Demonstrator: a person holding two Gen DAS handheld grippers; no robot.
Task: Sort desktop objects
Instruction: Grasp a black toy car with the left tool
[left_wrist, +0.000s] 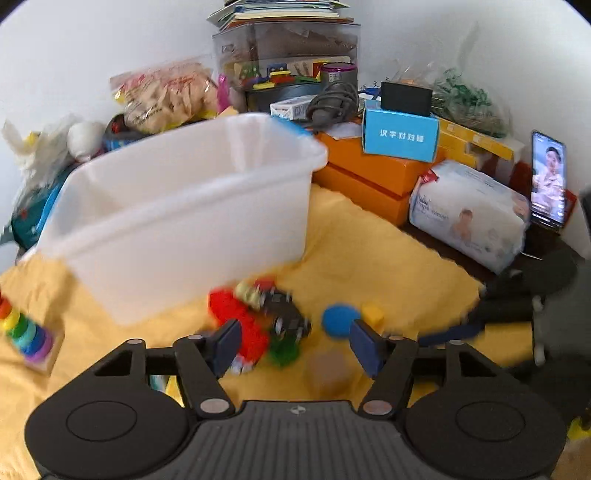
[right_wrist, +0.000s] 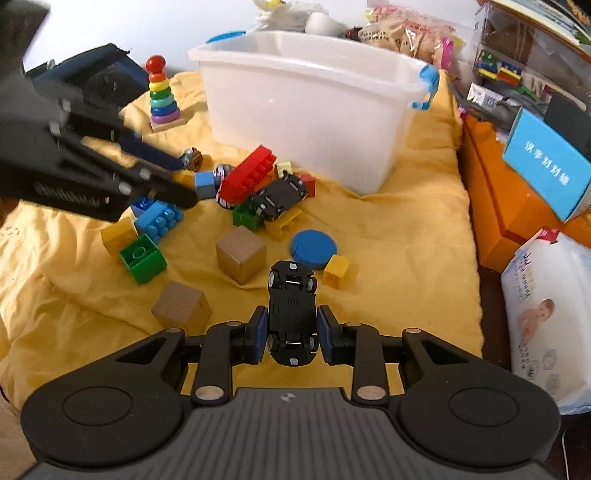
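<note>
Black toy car (right_wrist: 292, 314), belly-up, sits clamped between my right gripper (right_wrist: 291, 334) pads above the yellow cloth (right_wrist: 406, 258), while my left gripper (left_wrist: 291, 345) gapes empty over the brick pile (left_wrist: 255, 321).

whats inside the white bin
Nothing shows inside the white bin; only bare inner walls are visible. Its floor is hidden behind the near wall, so it cannot be checked.

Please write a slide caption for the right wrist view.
Right gripper holds an upturned black toy car above the yellow cloth.
</note>
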